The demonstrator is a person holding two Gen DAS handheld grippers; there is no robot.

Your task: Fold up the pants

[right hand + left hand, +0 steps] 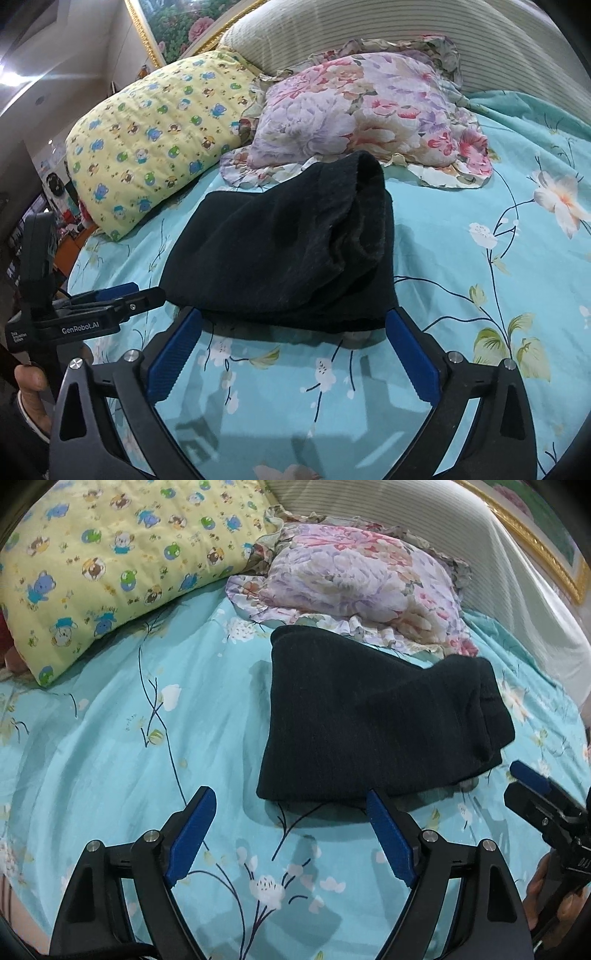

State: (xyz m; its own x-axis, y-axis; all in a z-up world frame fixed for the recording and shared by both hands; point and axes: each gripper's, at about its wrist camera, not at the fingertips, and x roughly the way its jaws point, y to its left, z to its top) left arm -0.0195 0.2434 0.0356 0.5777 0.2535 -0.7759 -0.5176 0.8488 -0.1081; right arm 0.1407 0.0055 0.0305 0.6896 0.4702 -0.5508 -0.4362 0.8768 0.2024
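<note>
The dark pants lie folded into a thick bundle on the turquoise flowered bed sheet. In the left wrist view my left gripper stands open just short of the bundle's near edge, with only sheet between its blue pads. The right wrist view shows the same pants with a rolled fold on top at the right. My right gripper is open wide, its tips at the bundle's near edge and nothing pinched. Each gripper shows at the edge of the other's view.
A yellow pillow with cartoon animals and a floral pillow lie behind the pants against a striped headboard. The sheet spreads out on both sides. A hand grips the left tool's handle.
</note>
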